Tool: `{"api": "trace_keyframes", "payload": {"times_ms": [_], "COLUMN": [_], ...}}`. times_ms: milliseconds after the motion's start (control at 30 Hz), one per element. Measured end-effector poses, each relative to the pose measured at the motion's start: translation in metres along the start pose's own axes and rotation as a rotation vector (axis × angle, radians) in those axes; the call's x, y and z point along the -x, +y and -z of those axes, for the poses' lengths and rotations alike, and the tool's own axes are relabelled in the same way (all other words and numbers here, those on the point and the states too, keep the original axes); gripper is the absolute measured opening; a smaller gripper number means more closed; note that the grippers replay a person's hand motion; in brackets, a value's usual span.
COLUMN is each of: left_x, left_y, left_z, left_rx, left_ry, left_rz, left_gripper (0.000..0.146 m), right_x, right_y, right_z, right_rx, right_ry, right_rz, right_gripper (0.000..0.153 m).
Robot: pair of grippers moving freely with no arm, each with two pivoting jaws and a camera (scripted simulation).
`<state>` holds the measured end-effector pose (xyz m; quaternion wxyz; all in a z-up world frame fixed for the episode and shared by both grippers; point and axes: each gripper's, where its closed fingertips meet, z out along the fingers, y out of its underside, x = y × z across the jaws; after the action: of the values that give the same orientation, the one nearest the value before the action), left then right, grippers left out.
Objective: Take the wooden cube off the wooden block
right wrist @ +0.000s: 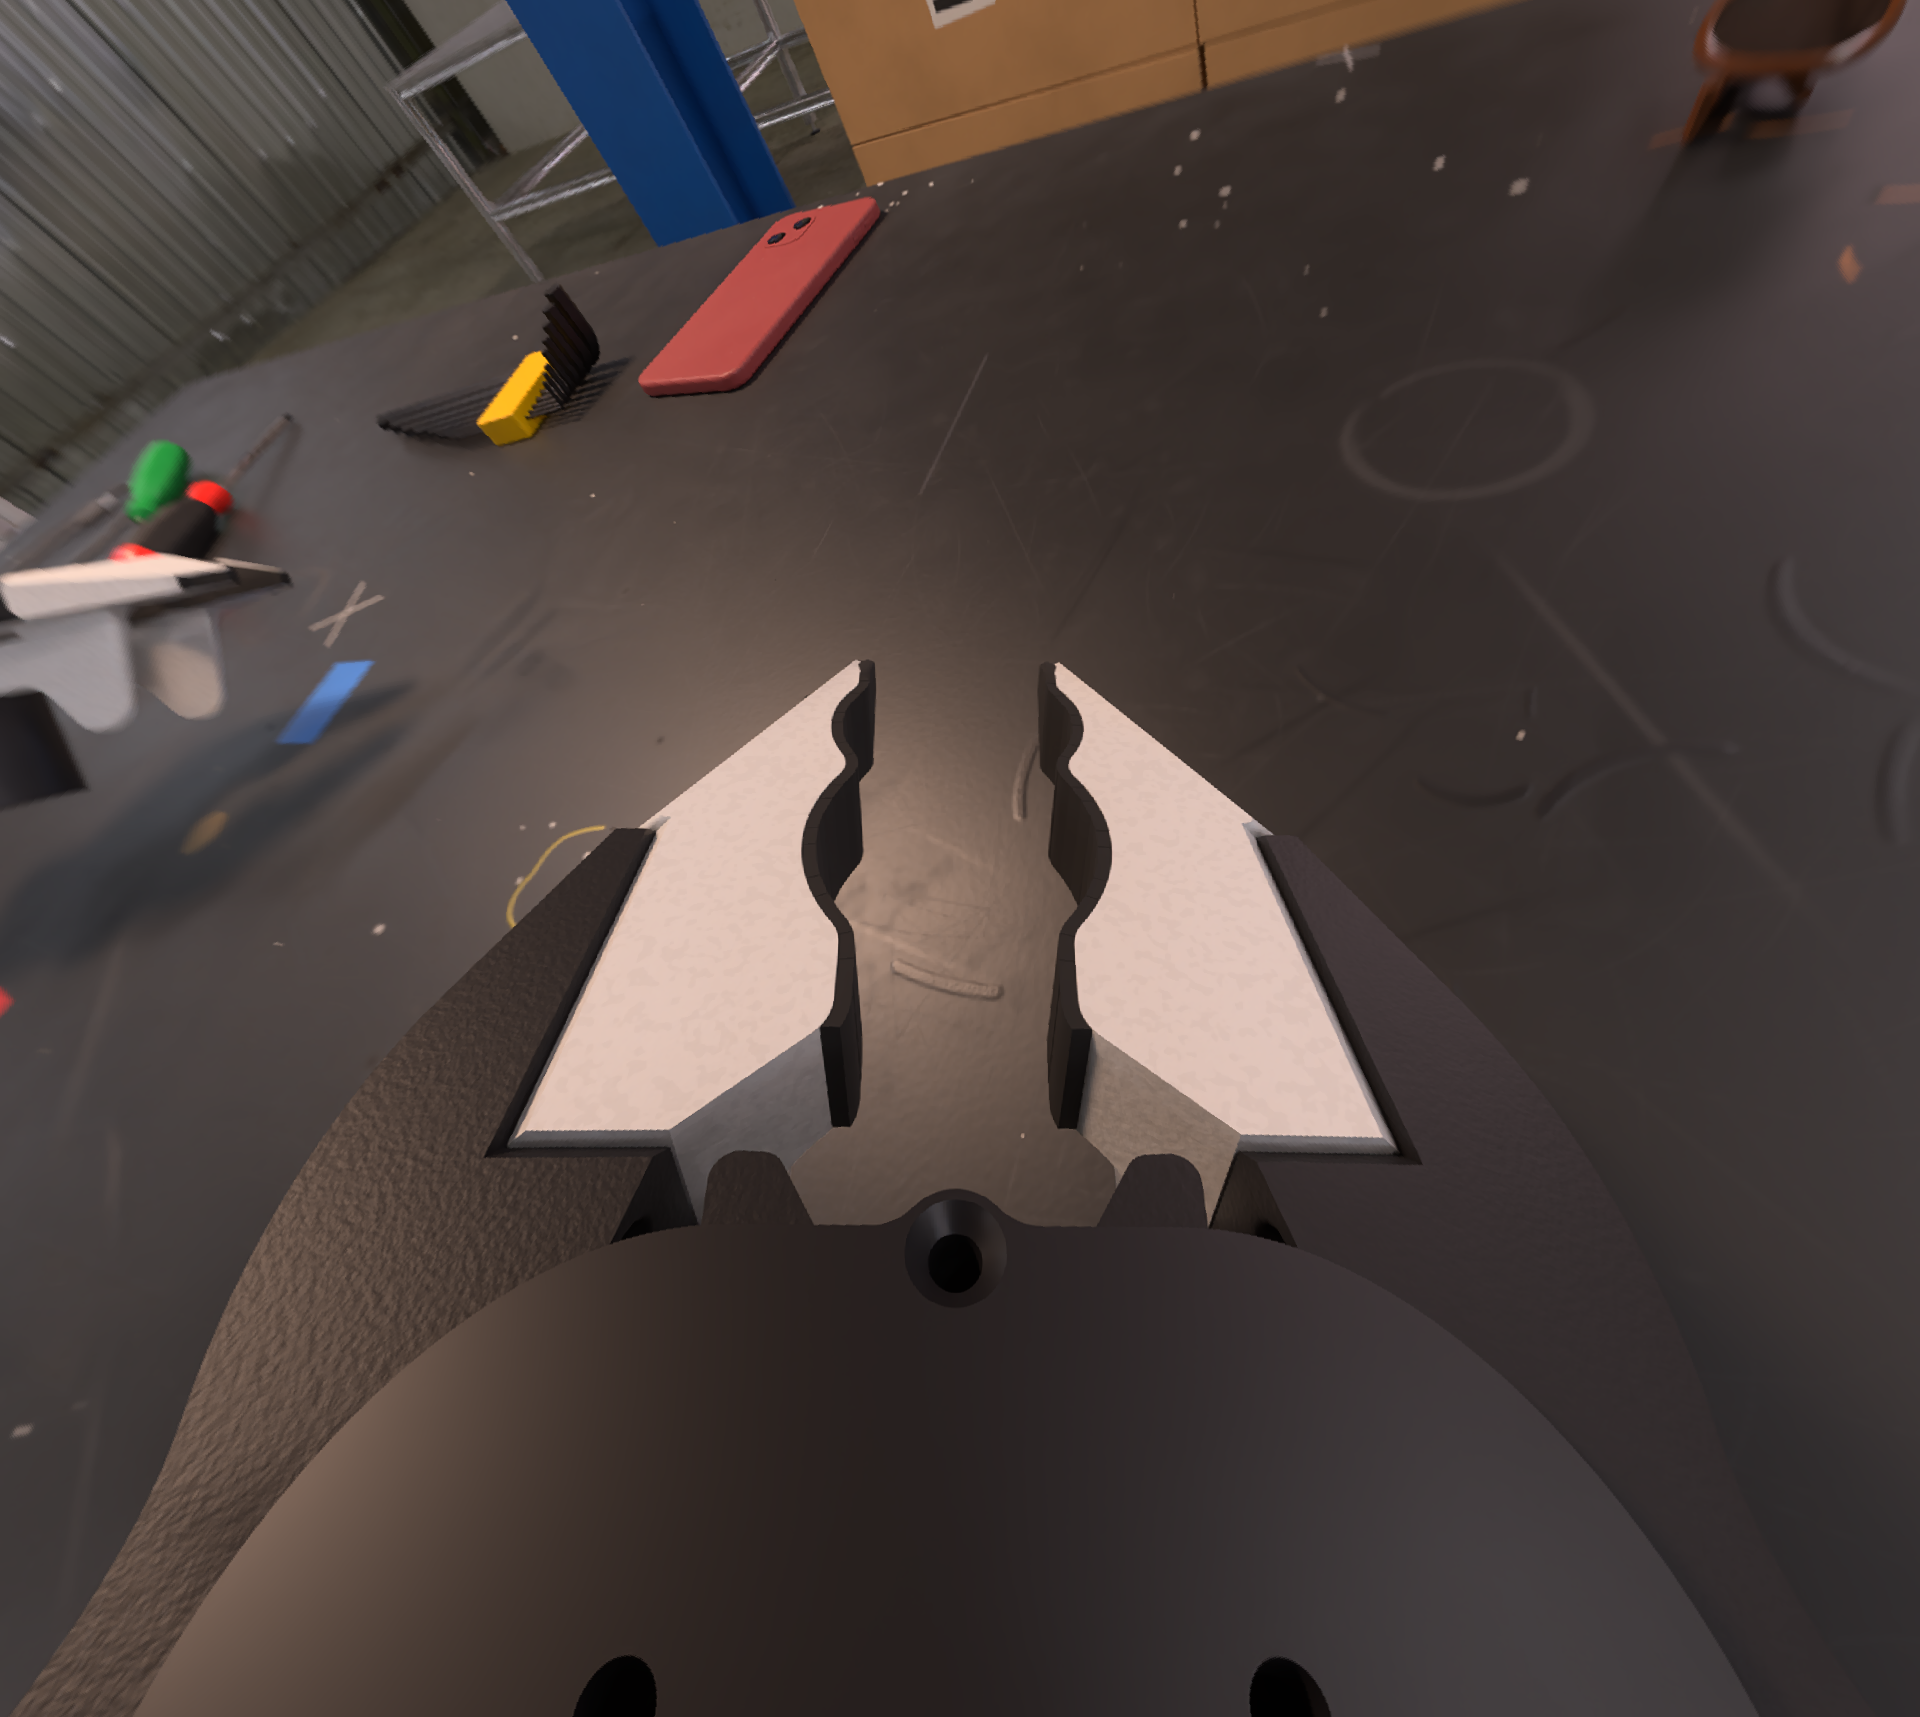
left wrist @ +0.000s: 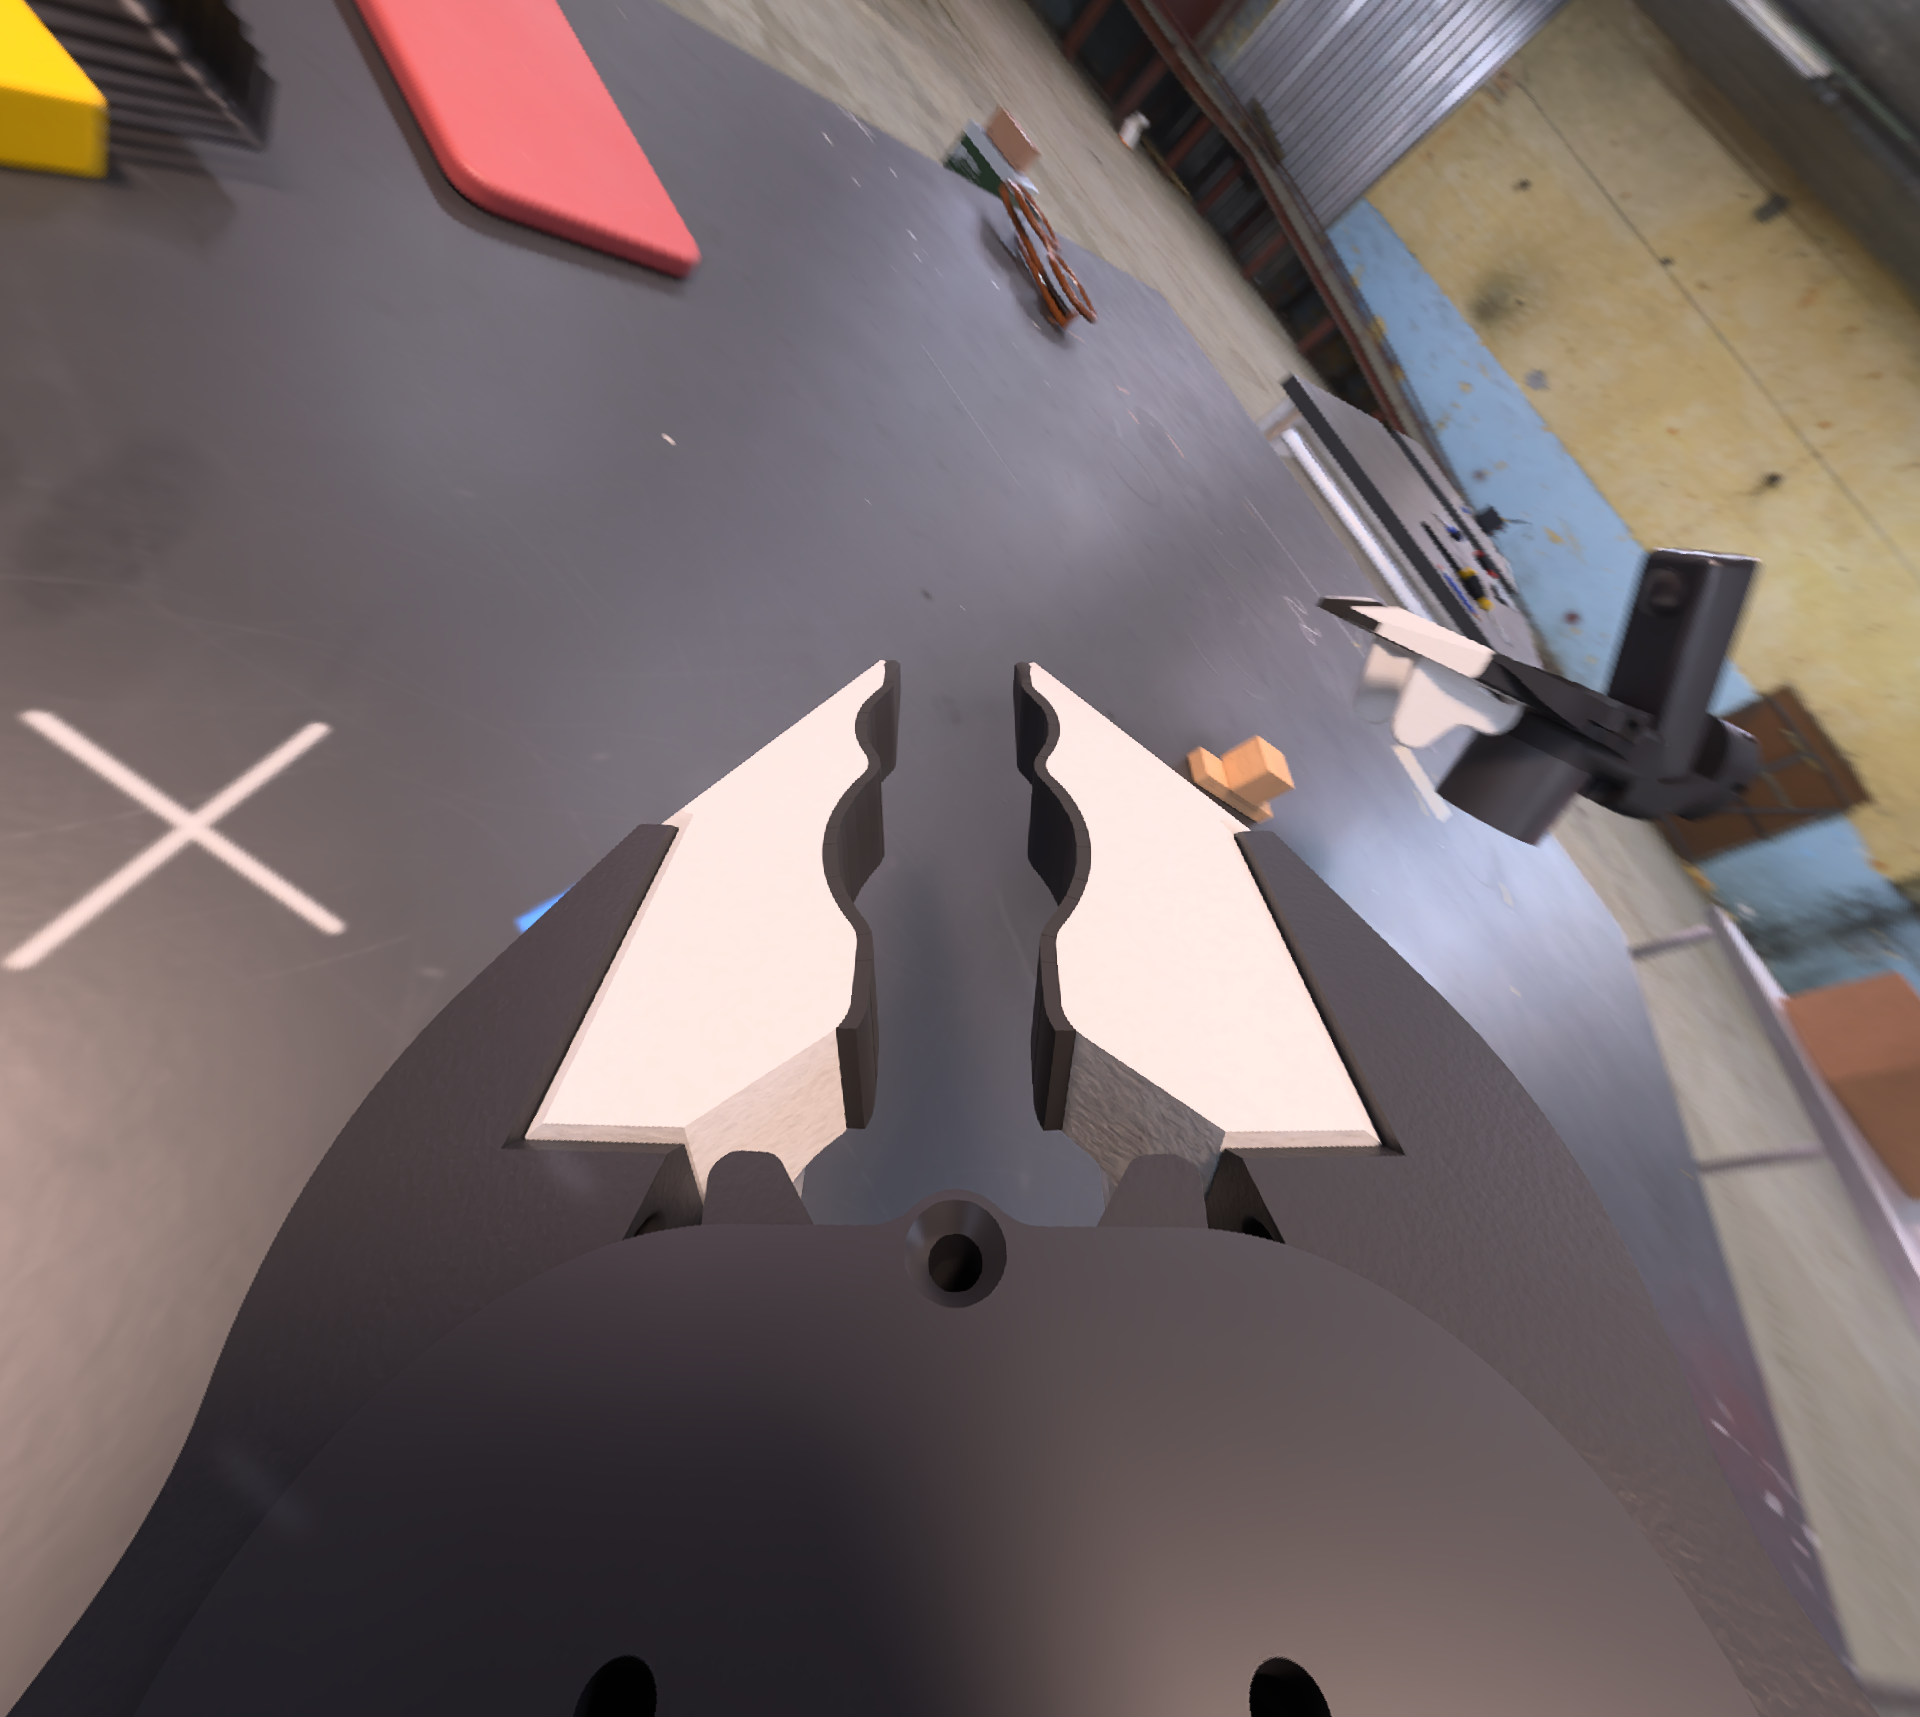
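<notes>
A small wooden cube [left wrist: 1260,763] sits on a wooden block [left wrist: 1207,765] on the dark table [left wrist: 623,524], just right of my left gripper's right finger, which hides part of the block. My left gripper [left wrist: 958,675] is open and empty above the table, with the cube outside its jaws. My right gripper [right wrist: 956,675] is open and empty over bare table. Its white fingers [left wrist: 1413,641] show in the left wrist view beyond the cube, apart from it. The cube and block do not show in the right wrist view. The left gripper's fingers [right wrist: 125,584] show at that view's far left.
A red phone [left wrist: 478,36] [right wrist: 758,306] and a hex key set in a yellow holder [left wrist: 42,78] [right wrist: 514,400] lie at the far side. Brown glasses [left wrist: 1044,254] [right wrist: 1787,36], a white X mark [left wrist: 177,836], blue tape [right wrist: 324,701] and screwdrivers [right wrist: 166,493] are on the table.
</notes>
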<state>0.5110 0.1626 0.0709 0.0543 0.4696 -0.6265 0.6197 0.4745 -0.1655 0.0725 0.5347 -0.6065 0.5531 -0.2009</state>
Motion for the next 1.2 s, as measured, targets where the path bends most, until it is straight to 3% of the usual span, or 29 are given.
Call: {"api": "trace_keyframes", "payload": {"times_ms": [200,300,433,567,867,1200], "left_x": [-0.004,-0.017,-0.035,-0.042,-0.051,-0.058], "left_y": [-0.015,-0.013,-0.005,0.000,0.008,0.014], "left_z": [0.009,0.007,0.000,-0.004,-0.008,-0.011], "left_rx": [-0.107,-0.117,-0.081,-0.074,-0.051,-0.038], "left_ry": [-0.025,0.017,0.120,0.167,0.176,0.208], "left_rz": [-0.100,-0.149,-0.128,-0.121,-0.199,-0.268], "left_gripper": [0.027,0.027,0.027,0.027,0.027,0.025], "right_x": [0.022,0.045,0.076,0.090,0.095,0.095], "right_y": [-0.014,-0.011,0.016,0.050,0.090,0.092], "right_z": [0.005,0.004,-0.007,-0.021,-0.034,-0.034], "right_rx": [-0.056,-0.049,0.079,0.228,0.418,0.432], "right_ry": [0.051,-0.027,-0.236,-0.343,-0.262,-0.278], "right_rz": [0.283,0.365,0.309,0.277,0.525,0.505], "right_gripper": [0.050,0.054,0.056,0.072,0.089,0.087]}}
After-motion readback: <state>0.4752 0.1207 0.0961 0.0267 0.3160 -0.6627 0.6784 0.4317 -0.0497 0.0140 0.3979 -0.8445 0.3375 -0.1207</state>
